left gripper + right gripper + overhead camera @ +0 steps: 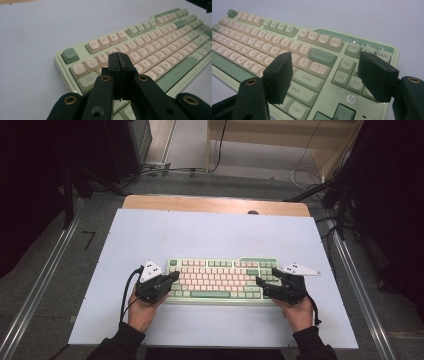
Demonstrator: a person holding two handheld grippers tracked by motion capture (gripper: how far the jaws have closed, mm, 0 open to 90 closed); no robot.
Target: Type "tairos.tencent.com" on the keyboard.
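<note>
left gripper [122, 75]: jaws closed together, nothing between, over the keyboard's [140, 52] tab/q corner | right gripper [332, 77]: jaws wide apart, empty, above enter and nav keys | keyboard: mint-green case, cream and green keycaps, hp logo, lying between both grippers | white mat [210, 232]: bare room beyond the keyboard's far edge and at both ends

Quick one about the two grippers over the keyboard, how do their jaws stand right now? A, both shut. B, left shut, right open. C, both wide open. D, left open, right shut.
B: in its own view the left gripper has its jaws pressed together with nothing between them above the keyboard, while the right gripper has its jaws spread wide apart over the Enter and Shift keys.
</note>
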